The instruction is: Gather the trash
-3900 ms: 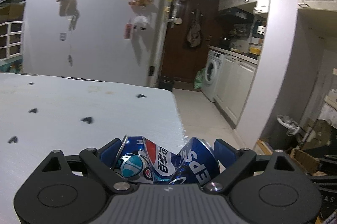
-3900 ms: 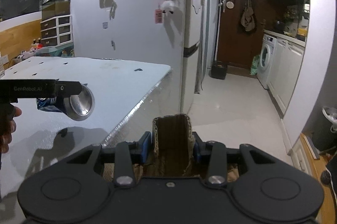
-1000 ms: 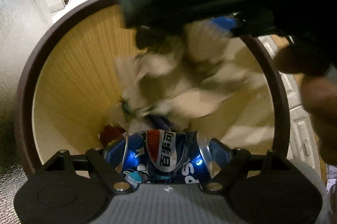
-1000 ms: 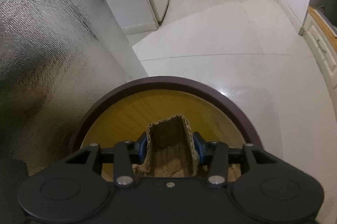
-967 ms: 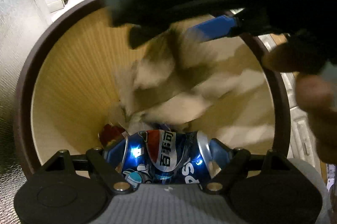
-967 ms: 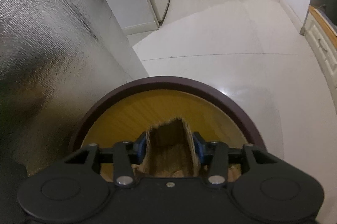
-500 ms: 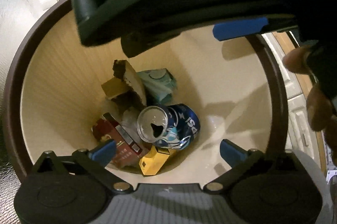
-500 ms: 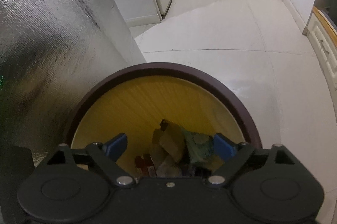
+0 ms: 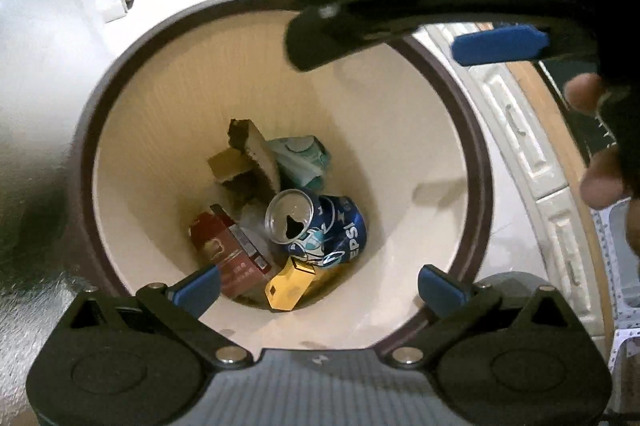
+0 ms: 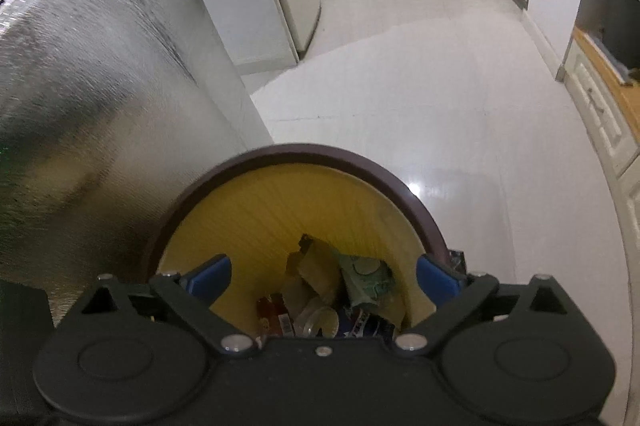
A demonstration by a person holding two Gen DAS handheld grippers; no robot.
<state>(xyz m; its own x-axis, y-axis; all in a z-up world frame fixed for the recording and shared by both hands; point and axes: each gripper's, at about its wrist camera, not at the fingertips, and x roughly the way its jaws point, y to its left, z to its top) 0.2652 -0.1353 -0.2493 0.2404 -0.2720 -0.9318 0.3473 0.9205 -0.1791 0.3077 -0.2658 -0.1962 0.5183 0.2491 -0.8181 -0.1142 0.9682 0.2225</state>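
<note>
A round trash bin with a brown rim [image 9: 86, 162] and cream inner wall stands below both grippers. At its bottom lies a crushed blue Pepsi can [image 9: 320, 226] beside a torn cardboard piece [image 9: 256, 154], a red box [image 9: 228, 254], a yellow box [image 9: 290, 286] and a green packet [image 9: 302, 158]. My left gripper [image 9: 318, 286] hangs open over the bin with nothing between its fingers. My right gripper [image 10: 322, 277] is above the bin rim [image 10: 320, 152], its jaws opening and empty; the cardboard [image 10: 316, 270] lies far beneath it. The right gripper [image 9: 408, 42] also crosses the top of the left wrist view.
A silver foil-covered panel [image 10: 100, 98] rises close on the bin's left. White tiled floor [image 10: 420, 86] stretches beyond toward a doorway. White cabinets [image 10: 600, 114] line the right side. A person's fingers [image 9: 600, 178] hold the right gripper.
Both grippers opened: the left let go of the Pepsi can and the right let go of the cardboard, which now lie in the bin. Both have risen slightly.
</note>
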